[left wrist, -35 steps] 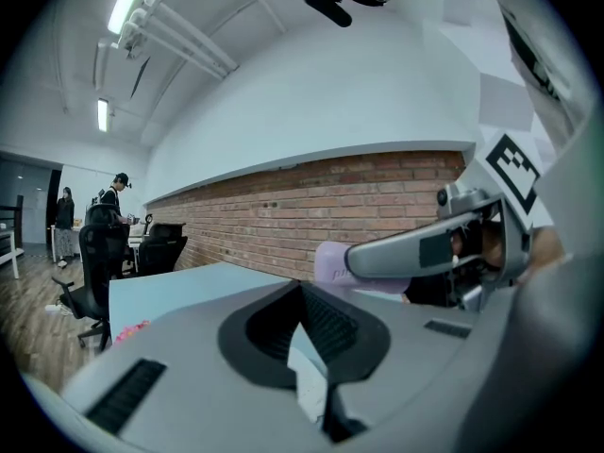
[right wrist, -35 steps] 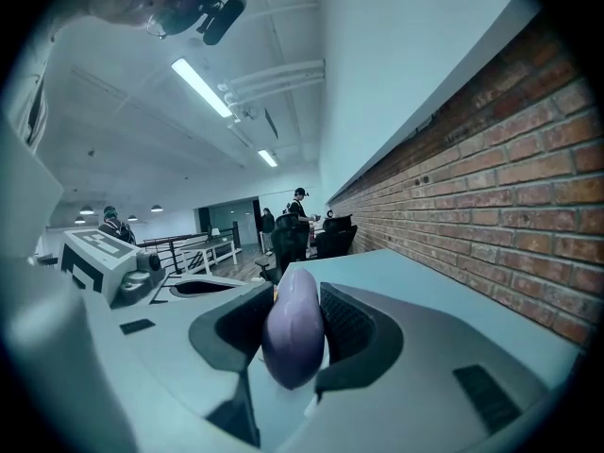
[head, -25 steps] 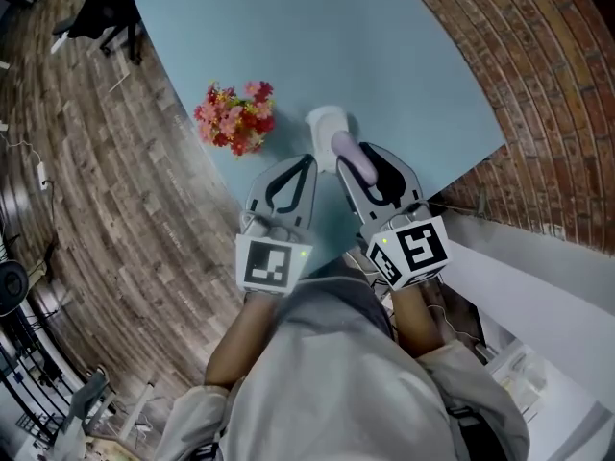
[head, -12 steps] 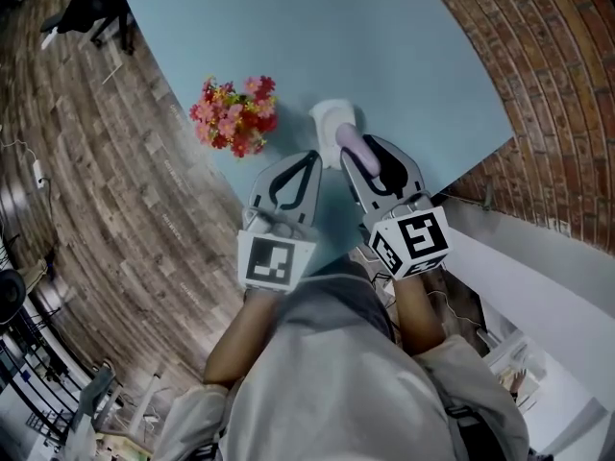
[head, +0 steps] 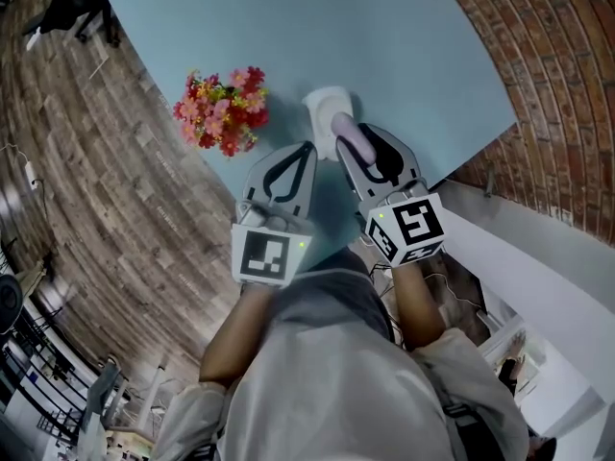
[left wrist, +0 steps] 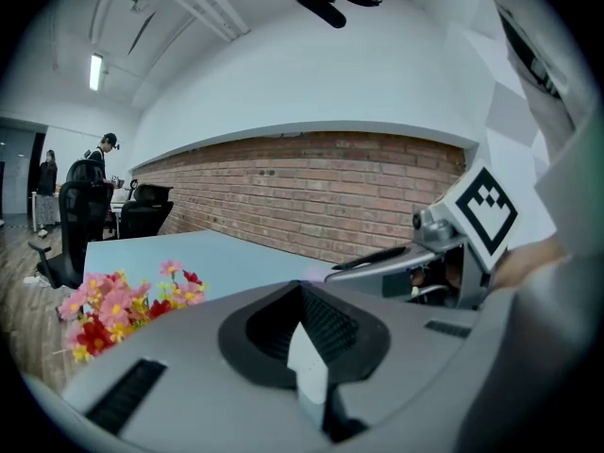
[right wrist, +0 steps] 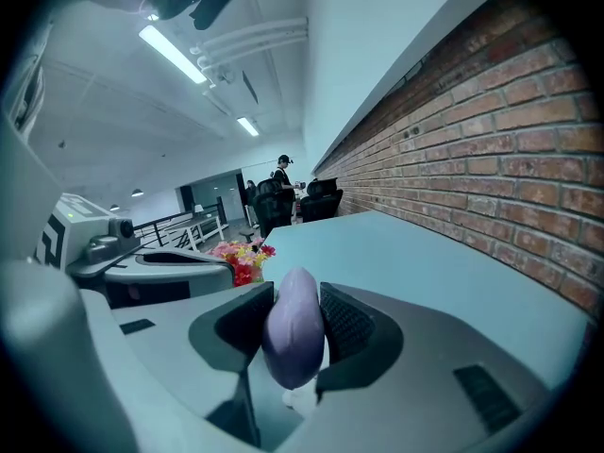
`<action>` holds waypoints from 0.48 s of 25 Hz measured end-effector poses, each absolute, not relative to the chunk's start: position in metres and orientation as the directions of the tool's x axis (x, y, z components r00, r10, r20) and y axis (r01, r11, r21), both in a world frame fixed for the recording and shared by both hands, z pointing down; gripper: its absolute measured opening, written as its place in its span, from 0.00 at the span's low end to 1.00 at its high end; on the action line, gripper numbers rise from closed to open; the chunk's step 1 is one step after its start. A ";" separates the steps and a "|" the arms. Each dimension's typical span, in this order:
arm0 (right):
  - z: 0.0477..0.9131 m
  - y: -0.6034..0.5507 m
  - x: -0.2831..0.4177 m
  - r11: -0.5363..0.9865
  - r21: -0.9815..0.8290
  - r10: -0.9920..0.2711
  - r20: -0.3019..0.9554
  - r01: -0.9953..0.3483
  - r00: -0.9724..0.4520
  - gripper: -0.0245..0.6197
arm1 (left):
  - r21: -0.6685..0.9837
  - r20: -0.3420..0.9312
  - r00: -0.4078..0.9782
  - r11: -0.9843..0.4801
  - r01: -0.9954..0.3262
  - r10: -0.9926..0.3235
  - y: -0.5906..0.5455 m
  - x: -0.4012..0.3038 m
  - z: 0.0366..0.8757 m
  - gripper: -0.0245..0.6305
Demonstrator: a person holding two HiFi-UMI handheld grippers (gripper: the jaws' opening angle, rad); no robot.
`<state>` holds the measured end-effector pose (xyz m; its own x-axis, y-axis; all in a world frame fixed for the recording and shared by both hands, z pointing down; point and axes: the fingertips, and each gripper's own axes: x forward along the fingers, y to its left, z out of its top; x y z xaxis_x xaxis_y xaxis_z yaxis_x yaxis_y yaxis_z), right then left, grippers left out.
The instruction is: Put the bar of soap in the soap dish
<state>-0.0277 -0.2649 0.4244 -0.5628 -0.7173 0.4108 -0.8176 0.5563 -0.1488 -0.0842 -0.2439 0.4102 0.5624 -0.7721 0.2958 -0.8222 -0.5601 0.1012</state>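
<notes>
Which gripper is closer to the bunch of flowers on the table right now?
Left. In the head view the left gripper sits lower right of the flowers; the right gripper, holding the soap bar, is farther right, beyond it.

Bar of soap (right wrist: 292, 333): lilac, smooth, faint waxy sheen.
My right gripper (head: 352, 148): matt grey plastic shell; pads (right wrist: 348, 323) of black ribbed rubber.
Soap dish (head: 322, 109): white, smooth.
Table (head: 384, 36): matt pale-blue top.
Floor (head: 96, 181): worn wood planks.
Wall (head: 557, 84): rough brick.

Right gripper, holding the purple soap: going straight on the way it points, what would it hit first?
Most likely the white soap dish, just ahead of the soap bar the right gripper grips; depth is hard to judge, so perhaps the blue table.
</notes>
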 end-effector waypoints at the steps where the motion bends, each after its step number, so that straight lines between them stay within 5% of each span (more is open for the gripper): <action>1: 0.428 -0.265 -0.028 0.559 -0.147 -0.714 0.416 -0.816 -0.564 0.29 | 0.101 0.296 0.563 -0.561 -0.821 -0.772 -0.244 -0.084 0.411 0.04; 12: 0.458 -0.269 -0.031 0.564 -0.142 -0.689 0.461 -0.814 -0.558 0.29 | 0.115 0.319 0.577 -0.573 -0.811 -0.752 -0.249 -0.077 0.438 0.04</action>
